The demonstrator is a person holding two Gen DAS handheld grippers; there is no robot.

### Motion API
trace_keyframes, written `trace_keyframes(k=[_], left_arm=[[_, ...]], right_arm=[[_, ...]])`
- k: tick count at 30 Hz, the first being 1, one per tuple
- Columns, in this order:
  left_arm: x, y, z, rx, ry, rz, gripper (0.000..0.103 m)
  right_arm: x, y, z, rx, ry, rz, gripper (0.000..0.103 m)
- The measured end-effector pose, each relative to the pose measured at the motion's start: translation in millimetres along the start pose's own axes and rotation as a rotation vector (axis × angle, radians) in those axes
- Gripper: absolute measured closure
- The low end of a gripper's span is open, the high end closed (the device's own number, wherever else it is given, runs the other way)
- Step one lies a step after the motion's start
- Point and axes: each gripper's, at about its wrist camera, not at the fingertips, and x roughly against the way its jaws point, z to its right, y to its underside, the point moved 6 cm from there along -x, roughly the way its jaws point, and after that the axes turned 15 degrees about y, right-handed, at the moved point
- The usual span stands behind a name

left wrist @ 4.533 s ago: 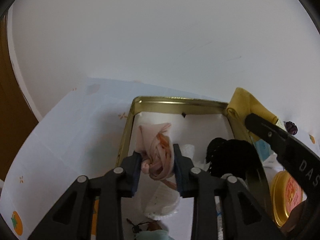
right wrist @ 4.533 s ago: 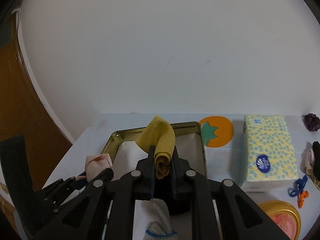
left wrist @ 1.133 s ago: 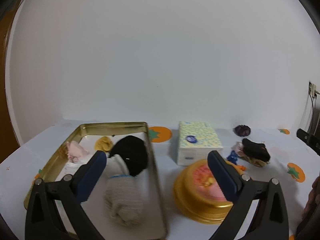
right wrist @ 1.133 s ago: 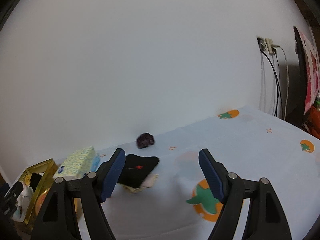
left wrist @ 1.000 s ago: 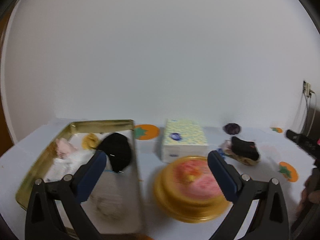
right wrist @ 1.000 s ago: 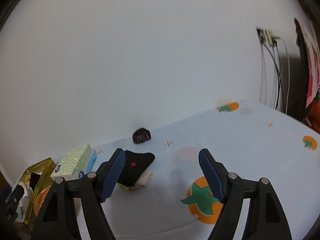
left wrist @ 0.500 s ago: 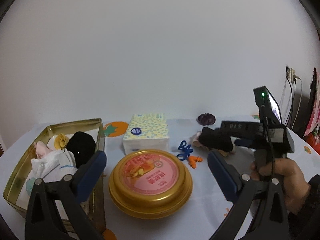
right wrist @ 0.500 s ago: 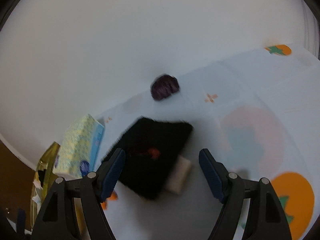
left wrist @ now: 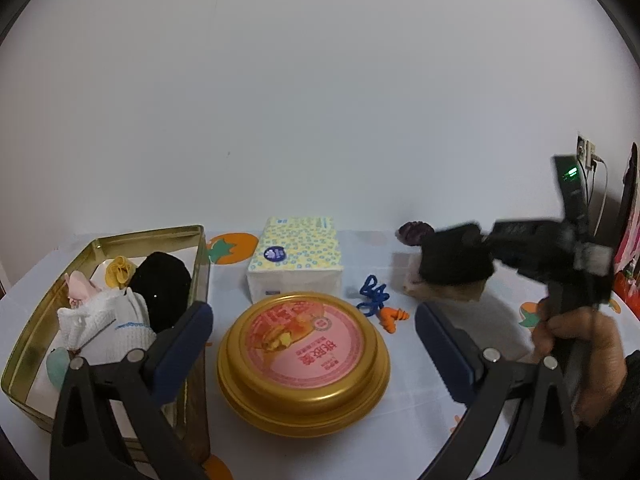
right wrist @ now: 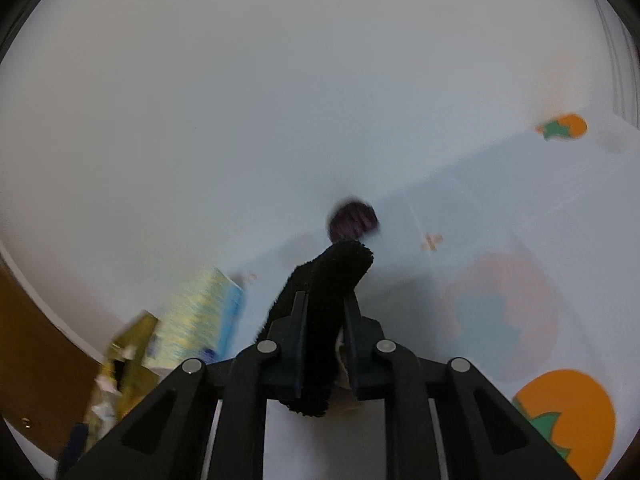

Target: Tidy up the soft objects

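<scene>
Pickup step: right tool (right wrist: pixel 323 344), jaws just closing, clamped on black fuzzy sock (right wrist: pixel 320 300); next, carry to gold tin (left wrist: pixel 100 248); left tool (left wrist: pixel 312 344) open.

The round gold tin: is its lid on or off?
On. The pink-printed lid sits flat on the round gold tin, hiding its inside.
</scene>
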Motion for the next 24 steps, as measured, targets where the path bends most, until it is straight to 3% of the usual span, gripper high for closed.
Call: trace_keyframes(k=[7,11,14,17,24], left_arm=[[2.2,-0.5,-0.5,-0.006,-0.008,0.005,0.001],[2.7,-0.3,0.5,-0.011,-0.009,0.004,0.001],[2.0,-0.3,0.5,-0.011,-0.009,-0.001,0.001],[1.9,-0.5,0.4,-0.01,-0.009,0.0,0.001],[2.0,-0.9,0.7,-0.013,-0.007,0.001,0.001]], right_arm=[[17.2,-14.2,10.1,-0.095,-0.132,0.002,0.085],[11.9,-9.0,23.2,-0.285,-0.357,-0.159,0.085],[11.6,-6.1,32.6,-0.332,-0.4,-0.208,0.085],[11.2,-2.1,38.2,-0.31,-0.368,-0.237,0.083],[14.4,-3.8,57.0,-0.192,-0.071,-0.123,0.082]])
